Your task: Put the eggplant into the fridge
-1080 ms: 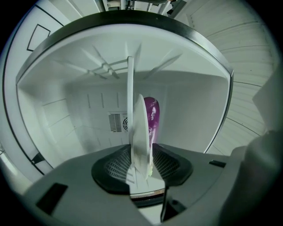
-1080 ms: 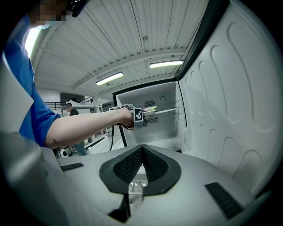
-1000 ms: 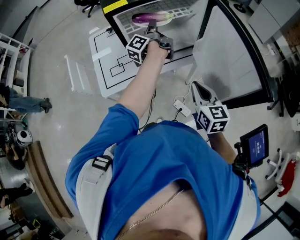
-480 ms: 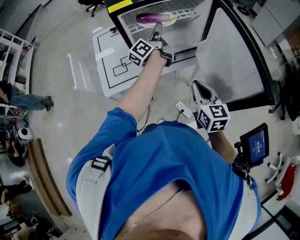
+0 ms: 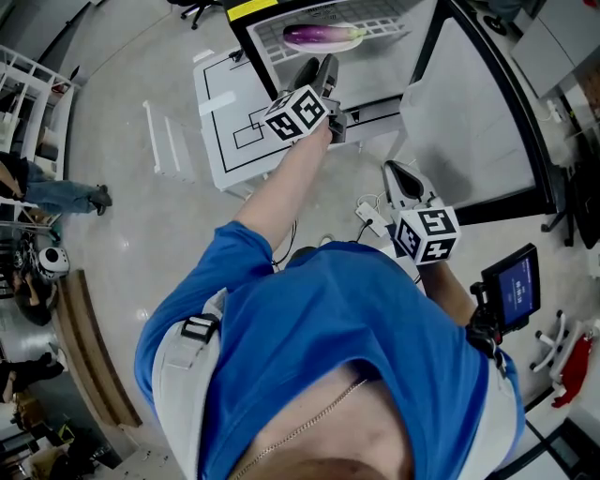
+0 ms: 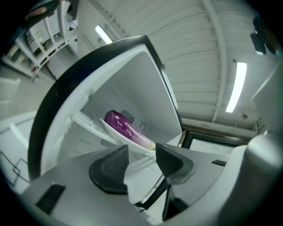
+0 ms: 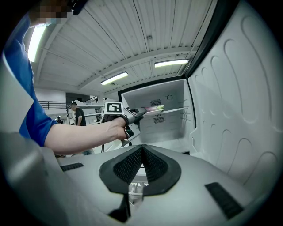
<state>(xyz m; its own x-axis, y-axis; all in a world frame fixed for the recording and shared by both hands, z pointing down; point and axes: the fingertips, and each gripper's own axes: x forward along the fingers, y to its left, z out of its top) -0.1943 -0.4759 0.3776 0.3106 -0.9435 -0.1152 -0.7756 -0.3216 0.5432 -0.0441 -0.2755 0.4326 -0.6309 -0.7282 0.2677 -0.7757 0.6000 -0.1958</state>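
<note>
Two tongs and an open fridge point(image 5: 242, 37), seen from above and along each tool. The purple eggplant point(image 5: 323, 37) point(image 6: 126, 128) point(image 7: 154, 108) lies on a white dish point(image 6: 110, 132) on the wire shelf point(image 5: 380, 21) inside the fridge, touching neither tool.

The left tongs point(image 5: 315, 67) point(image 6: 140, 155) are held just short of the shelf. Their jaws have just been opening and now stand wide, with nothing between them. The right tongs point(image 5: 400, 180) point(image 7: 142, 153) hang lower beside the fridge door point(image 5: 469, 103), pressed together and empty. In the right gripper view the person's left forearm point(image 7: 84, 132) crosses in front of the fridge opening.

Surroundings:
- A white panel point(image 5: 225, 127) ruled with black rectangles lies left of the fridge.
- A white power strip point(image 5: 370, 217) with cables lies on the floor below it.
- A small blue screen point(image 5: 511, 289) sits at the person's right.
- A bystander's legs point(image 5: 61, 195) show at the left edge.

Writing: a yellow label point(image 5: 251, 7) on the fridge's top edge and the text on the screen are too small to read. Each marker cube point(image 5: 298, 112) carries black-and-white squares only.

The fridge's upper part is cut off by the head view's top edge, and a red object point(image 5: 574, 361) is cut off by its right edge.
</note>
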